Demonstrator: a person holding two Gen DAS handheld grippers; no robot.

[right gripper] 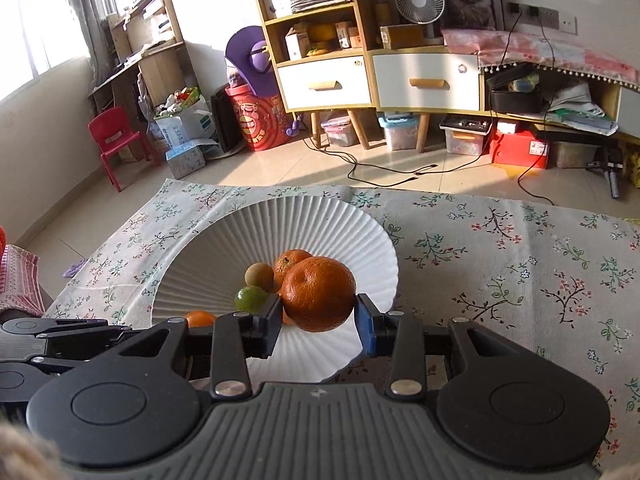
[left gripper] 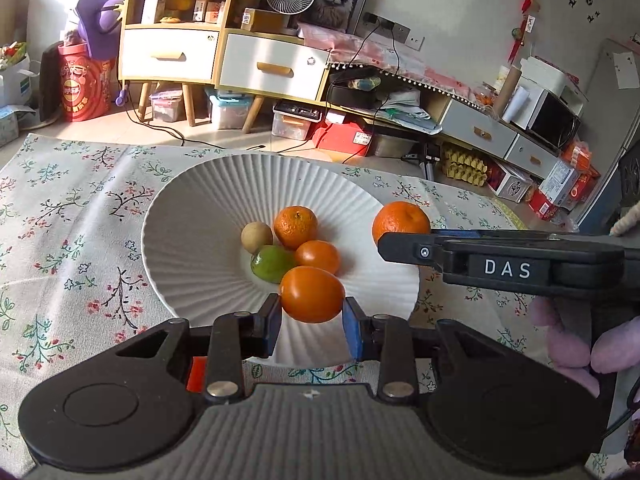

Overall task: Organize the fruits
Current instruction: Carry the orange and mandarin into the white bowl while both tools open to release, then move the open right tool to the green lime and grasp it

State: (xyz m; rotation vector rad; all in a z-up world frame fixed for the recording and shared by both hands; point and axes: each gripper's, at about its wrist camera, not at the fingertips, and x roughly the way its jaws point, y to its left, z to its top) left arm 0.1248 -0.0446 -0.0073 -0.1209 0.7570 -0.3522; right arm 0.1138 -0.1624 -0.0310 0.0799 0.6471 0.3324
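A white ribbed plate (left gripper: 200, 216) (right gripper: 224, 240) sits on the floral tablecloth. In it lie a mandarin (left gripper: 295, 226), a small orange fruit (left gripper: 318, 257), a green lime (left gripper: 271, 263) (right gripper: 251, 298) and a tan round fruit (left gripper: 256, 237) (right gripper: 259, 276). My left gripper (left gripper: 311, 322) is shut on a smooth orange fruit (left gripper: 312, 294) over the plate's near side. My right gripper (right gripper: 318, 322) is shut on a large mandarin (right gripper: 319, 294) (left gripper: 401, 222), held above the plate's right rim.
The floral tablecloth (left gripper: 72, 240) (right gripper: 520, 264) covers the table around the plate. Beyond the far table edge are the floor, cables, wooden cabinets (left gripper: 224, 60) and storage boxes. A red child's chair (right gripper: 114, 140) stands at the left.
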